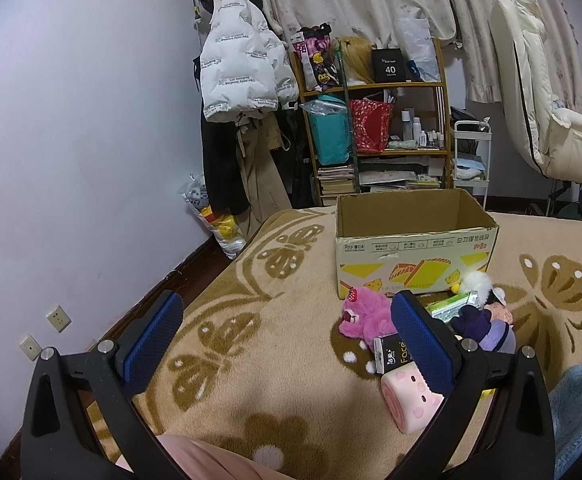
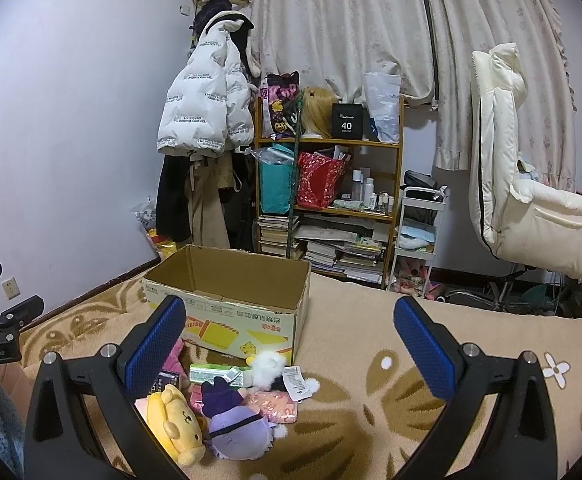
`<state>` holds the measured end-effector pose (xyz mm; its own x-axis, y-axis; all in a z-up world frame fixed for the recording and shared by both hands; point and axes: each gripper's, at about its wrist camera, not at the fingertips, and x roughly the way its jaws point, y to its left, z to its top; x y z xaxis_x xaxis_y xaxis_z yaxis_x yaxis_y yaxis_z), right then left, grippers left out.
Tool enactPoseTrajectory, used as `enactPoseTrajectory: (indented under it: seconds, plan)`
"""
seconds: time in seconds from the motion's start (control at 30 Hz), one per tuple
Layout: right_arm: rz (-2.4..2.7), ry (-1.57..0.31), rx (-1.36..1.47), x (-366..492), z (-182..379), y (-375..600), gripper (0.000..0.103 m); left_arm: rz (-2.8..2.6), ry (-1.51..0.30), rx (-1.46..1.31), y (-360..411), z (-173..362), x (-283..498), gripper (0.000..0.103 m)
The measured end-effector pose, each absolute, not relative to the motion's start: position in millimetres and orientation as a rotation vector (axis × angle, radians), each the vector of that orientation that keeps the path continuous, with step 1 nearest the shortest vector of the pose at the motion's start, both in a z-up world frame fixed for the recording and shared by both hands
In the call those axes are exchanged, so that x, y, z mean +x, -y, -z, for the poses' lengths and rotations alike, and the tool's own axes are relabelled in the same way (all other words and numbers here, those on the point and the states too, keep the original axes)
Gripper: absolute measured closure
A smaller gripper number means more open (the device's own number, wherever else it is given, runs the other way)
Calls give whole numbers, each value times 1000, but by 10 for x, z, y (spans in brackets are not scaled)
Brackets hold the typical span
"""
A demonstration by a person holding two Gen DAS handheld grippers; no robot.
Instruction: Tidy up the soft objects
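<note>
An open, empty cardboard box point(image 1: 413, 236) stands on the patterned blanket; it also shows in the right wrist view point(image 2: 231, 304). In front of it lies a pile of soft toys: a magenta bear point(image 1: 365, 314), a pink roll plush point(image 1: 411, 404), a purple doll point(image 1: 491, 330) point(image 2: 237, 428), a white fluffy toy point(image 1: 477, 282) point(image 2: 267, 366), a yellow dog plush point(image 2: 177, 422) and a green packet point(image 2: 217, 374). My left gripper point(image 1: 287, 336) is open and empty, left of the pile. My right gripper point(image 2: 291, 338) is open and empty above the pile's right side.
A wooden shelf point(image 2: 331, 184) with bags and books, hanging coats point(image 1: 243, 80), a white cart point(image 2: 419, 236) and a cream chair point(image 2: 531, 184) stand beyond the bed. The wall point(image 1: 71, 140) is to the left. A black tissue pack point(image 1: 391, 352) lies in the pile.
</note>
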<state>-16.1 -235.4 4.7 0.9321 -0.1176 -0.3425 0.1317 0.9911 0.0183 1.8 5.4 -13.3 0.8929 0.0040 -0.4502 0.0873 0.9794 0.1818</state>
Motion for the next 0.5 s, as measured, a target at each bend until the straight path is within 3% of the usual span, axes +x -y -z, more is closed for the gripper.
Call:
enactPoseTrajectory:
  seconds: [0.5]
  plan:
    - [128, -349, 41, -169, -30, 2353, 0, 41, -470, 201, -39, 133, 24, 0]
